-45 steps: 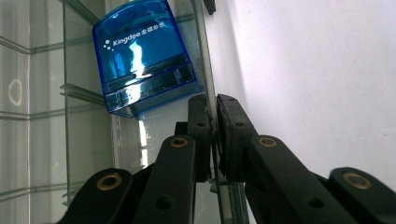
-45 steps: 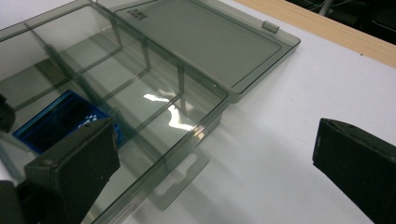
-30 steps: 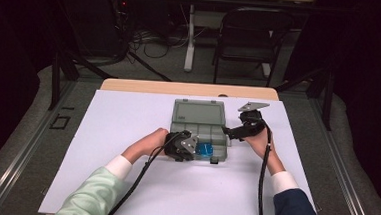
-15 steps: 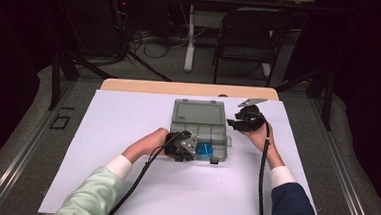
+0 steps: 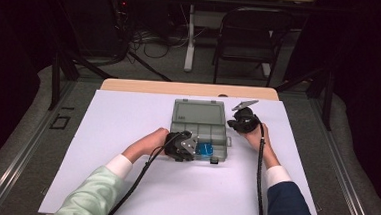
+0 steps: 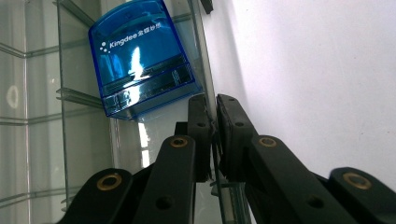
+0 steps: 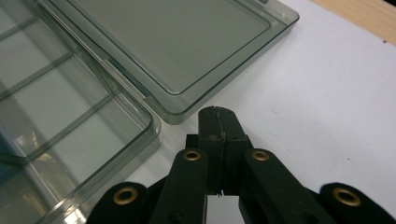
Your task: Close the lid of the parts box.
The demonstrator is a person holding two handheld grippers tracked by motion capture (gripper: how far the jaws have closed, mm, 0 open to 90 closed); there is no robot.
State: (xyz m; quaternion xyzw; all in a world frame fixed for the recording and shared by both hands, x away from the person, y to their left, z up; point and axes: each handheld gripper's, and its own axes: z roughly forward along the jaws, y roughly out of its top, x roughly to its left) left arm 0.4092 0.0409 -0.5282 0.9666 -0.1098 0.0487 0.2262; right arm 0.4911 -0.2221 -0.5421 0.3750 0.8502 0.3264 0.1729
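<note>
A clear grey compartment box lies open on the white table, its lid flat behind it. A blue Kingdee case sits in a front compartment. My left gripper is shut on the box's thin front wall, just beside the blue case. My right gripper hovers at the box's right side, near the corner where the lid meets the tray. Its jaws have just closed, pads pressed together with nothing between them.
A small black latch sticks out from the box's front edge. White table surface spreads left, right and in front of the box. A wooden strip edges the far side, with a chair beyond.
My right gripper has shifted a little farther back beside the box and its jaws have gone from open to shut. The left gripper and the box have stayed still.
</note>
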